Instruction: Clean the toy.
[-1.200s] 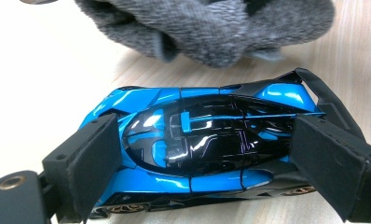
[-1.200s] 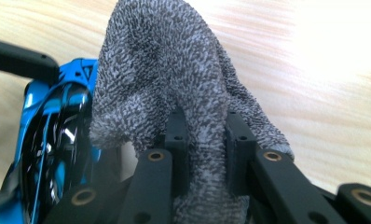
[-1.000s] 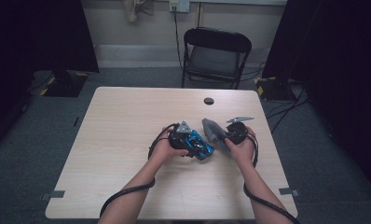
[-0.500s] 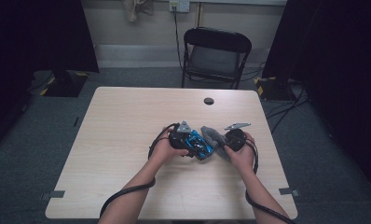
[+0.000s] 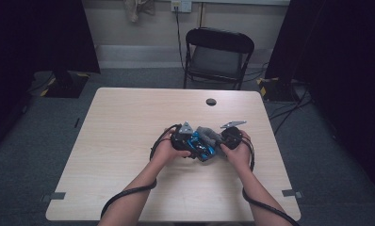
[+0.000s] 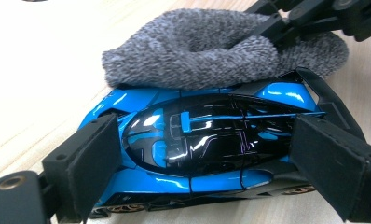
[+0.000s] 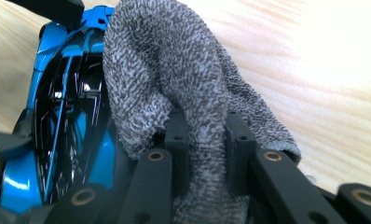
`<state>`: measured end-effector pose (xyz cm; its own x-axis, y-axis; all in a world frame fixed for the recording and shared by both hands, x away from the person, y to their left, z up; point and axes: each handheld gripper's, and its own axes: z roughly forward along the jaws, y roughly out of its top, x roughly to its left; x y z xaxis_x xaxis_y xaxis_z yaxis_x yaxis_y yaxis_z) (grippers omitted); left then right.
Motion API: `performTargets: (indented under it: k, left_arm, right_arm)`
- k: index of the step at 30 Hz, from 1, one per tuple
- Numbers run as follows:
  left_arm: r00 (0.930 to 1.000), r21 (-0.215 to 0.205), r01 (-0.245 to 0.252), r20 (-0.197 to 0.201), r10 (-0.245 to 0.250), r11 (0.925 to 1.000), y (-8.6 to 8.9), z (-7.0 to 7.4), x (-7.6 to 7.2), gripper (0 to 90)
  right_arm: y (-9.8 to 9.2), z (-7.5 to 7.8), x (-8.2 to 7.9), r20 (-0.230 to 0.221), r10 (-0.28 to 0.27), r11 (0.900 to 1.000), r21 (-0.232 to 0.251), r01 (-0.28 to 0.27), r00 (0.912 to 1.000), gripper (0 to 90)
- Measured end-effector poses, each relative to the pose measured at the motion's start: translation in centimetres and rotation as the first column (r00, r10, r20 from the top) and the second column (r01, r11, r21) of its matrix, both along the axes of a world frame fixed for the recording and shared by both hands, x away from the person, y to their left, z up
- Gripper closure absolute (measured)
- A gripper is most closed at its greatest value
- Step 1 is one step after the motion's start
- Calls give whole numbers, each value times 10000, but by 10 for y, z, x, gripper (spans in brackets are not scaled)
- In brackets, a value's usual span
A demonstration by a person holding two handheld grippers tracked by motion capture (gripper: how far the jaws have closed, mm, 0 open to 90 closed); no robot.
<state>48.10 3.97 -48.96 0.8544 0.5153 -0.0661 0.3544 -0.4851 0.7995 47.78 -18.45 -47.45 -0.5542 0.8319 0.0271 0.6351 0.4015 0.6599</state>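
L gripper (image 6: 197,154) clamps blue toy car (image 6: 211,140) nose-to-tail, mid-table (image 5: 129,122); car long axis spans jaws. R gripper (image 7: 204,140) pinched tight on grey cloth (image 7: 174,79), draped along car's far flank, touching. Car glossy hard plastic, low wedge; cloth nubby terry, soft. R nearer for wipe stroke lengthwise, prob.

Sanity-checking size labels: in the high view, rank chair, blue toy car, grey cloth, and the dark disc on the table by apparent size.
1. chair
2. blue toy car and grey cloth: alike, partly hidden, unranked
3. dark disc
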Motion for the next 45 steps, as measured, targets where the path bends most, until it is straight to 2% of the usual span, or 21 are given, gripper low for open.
performTargets:
  k: [9,14,20,23,32,45]
  left_arm:
    - [10000,80,38,-28,-38,10000,0,1,1,86]
    - [10000,-7,15,1,-15,10000,0,0,1,83]
    - [10000,-28,21,19,-21,10000,1,0,1,83]
    - [10000,-19,32,19,-32,10000,1,0,1,82]
    - [10000,-104,12,64,-12,9999,2,-1,1,82]
    - [10000,-93,43,44,-43,9999,1,-1,1,83]
  right_arm:
    - [14,-1,14,-23,-69,9999,109,69,10000,755]
    - [20,0,19,-43,-116,9999,78,117,9999,754]
    - [25,0,27,-148,-326,9992,243,330,9994,755]
    - [28,0,31,-265,-603,9976,331,612,9978,754]
    - [37,1,37,-115,-785,9967,177,787,9969,754]
    - [35,3,45,131,-1114,9927,470,1107,9937,752]
